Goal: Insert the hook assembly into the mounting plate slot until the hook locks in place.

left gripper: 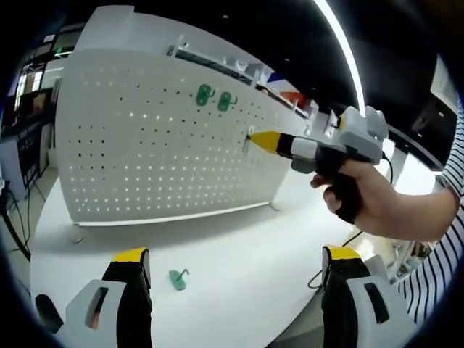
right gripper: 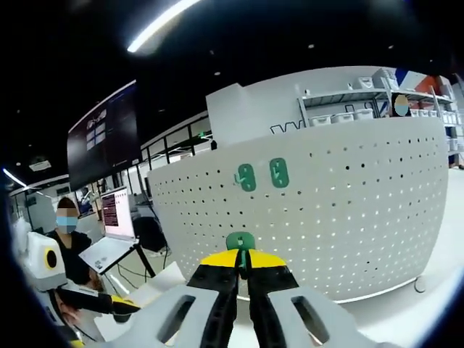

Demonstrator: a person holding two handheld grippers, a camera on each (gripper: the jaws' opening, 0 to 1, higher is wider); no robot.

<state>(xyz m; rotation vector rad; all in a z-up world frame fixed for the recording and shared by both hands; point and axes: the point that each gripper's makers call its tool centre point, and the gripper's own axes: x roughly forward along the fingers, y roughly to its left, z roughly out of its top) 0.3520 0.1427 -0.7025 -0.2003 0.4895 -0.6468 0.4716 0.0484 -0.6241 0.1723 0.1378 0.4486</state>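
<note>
2 green hooks (right gripper: 262, 175) hang on the pegboard (right gripper: 348, 217); my right gripper (right gripper: 243, 262) pinches a third hook (right gripper: 240, 241), my left gripper (left gripper: 235, 262) gapes empty.

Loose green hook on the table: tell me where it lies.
In the left gripper view, the loose green hook lies on the white table, in front of the pegboard, just right of the left gripper's left finger.

You work under a dark ceiling with one long strip light (left gripper: 341, 43). White table (left gripper: 239, 246) beneath you — shelving (right gripper: 348, 98) with boxes behind, a dark wall screen (right gripper: 105, 138), a laptop (right gripper: 116, 214) nearby.
</note>
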